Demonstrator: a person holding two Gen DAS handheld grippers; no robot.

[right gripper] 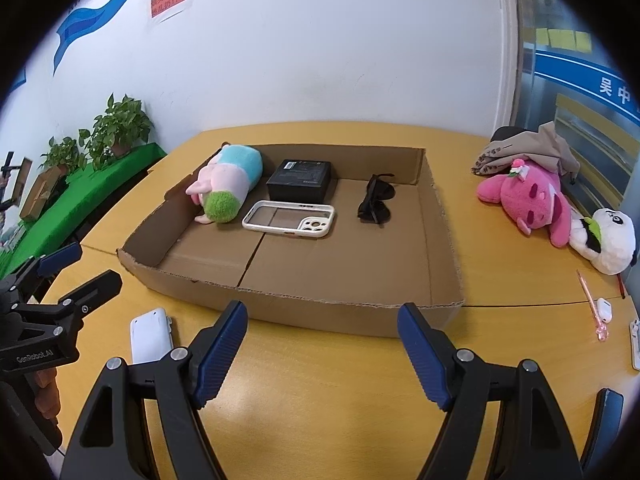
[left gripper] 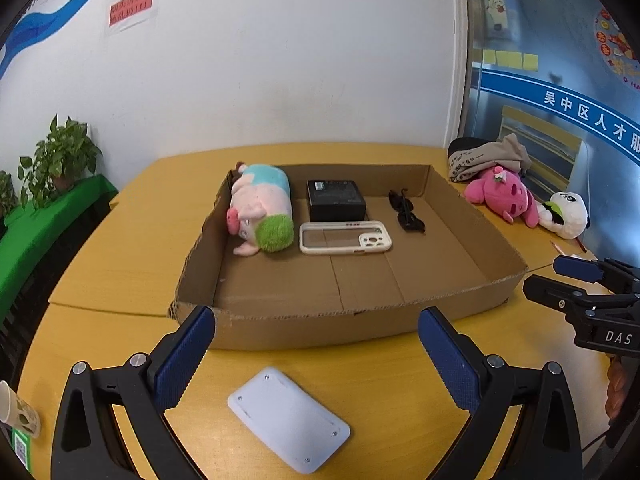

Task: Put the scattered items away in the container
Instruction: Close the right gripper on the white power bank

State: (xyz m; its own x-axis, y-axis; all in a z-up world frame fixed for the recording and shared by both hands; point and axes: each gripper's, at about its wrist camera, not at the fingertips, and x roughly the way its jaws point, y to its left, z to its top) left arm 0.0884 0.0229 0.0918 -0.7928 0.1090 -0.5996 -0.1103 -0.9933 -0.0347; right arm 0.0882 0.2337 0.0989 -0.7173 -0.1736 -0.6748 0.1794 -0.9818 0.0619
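A shallow cardboard tray (left gripper: 320, 320) (right gripper: 320, 316) sits on the yellow table. In it lie a pig plush (left gripper: 260, 208) (right gripper: 228, 184), a black box (left gripper: 335, 199) (right gripper: 300, 179), a white phone case (left gripper: 344, 237) (right gripper: 289, 219) and black sunglasses (left gripper: 406, 212) (right gripper: 375, 204). A white flat device (left gripper: 288, 418) (right gripper: 151, 338) lies on the table before the tray, between my left gripper's fingers. My left gripper (left gripper: 316, 354) (right gripper: 60, 268) is open and empty. My right gripper (right gripper: 322, 350) (left gripper: 548, 276) is open and empty, right of the left one.
A pink plush (left gripper: 502, 194) (right gripper: 528, 196), a panda plush (left gripper: 566, 214) (right gripper: 606, 242) and a grey cloth (left gripper: 484, 158) lie right of the tray. A pink pen (right gripper: 592, 306) and small white items (right gripper: 636, 344) lie at the right edge. A paper cup (left gripper: 18, 412) stands left.
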